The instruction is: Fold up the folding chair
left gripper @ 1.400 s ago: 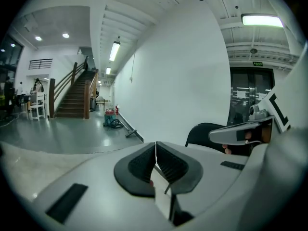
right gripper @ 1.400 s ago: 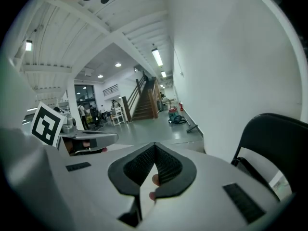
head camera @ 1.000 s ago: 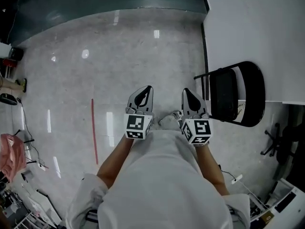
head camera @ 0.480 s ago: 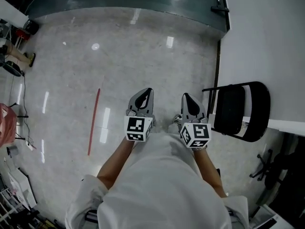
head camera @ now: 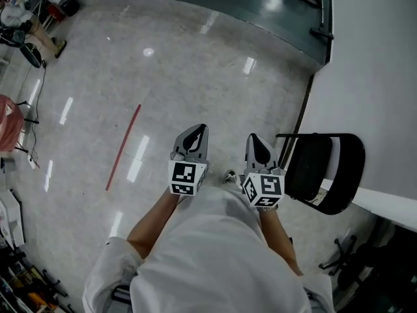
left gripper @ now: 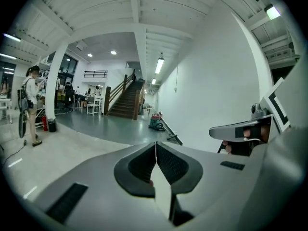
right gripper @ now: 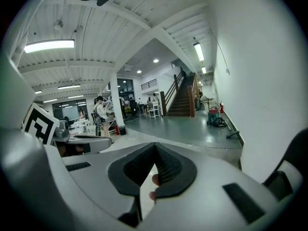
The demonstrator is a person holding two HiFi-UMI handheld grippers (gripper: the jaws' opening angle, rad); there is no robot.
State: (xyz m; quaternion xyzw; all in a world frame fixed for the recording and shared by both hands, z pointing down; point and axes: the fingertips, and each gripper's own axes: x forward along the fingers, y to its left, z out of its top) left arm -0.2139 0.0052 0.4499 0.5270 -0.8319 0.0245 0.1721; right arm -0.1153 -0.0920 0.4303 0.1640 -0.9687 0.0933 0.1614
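Observation:
A black folding chair stands open against the white wall, at the right of the head view. Its backrest edge shows at the right rim of the right gripper view as a dark curve. My right gripper is shut and empty, held in front of my body just left of the chair, apart from it. My left gripper is also shut and empty, further left over the bare floor. Each gripper's jaws meet with nothing between them.
A white wall runs along the right. A red line marks the pale floor at the left. Cables and gear lie at the left edge. A staircase and a standing person are far off across the hall.
The view has swung to the right and the floor has shifted. Both grippers moved with my body and stay shut. The chair now sits lower and closer beside my right gripper.

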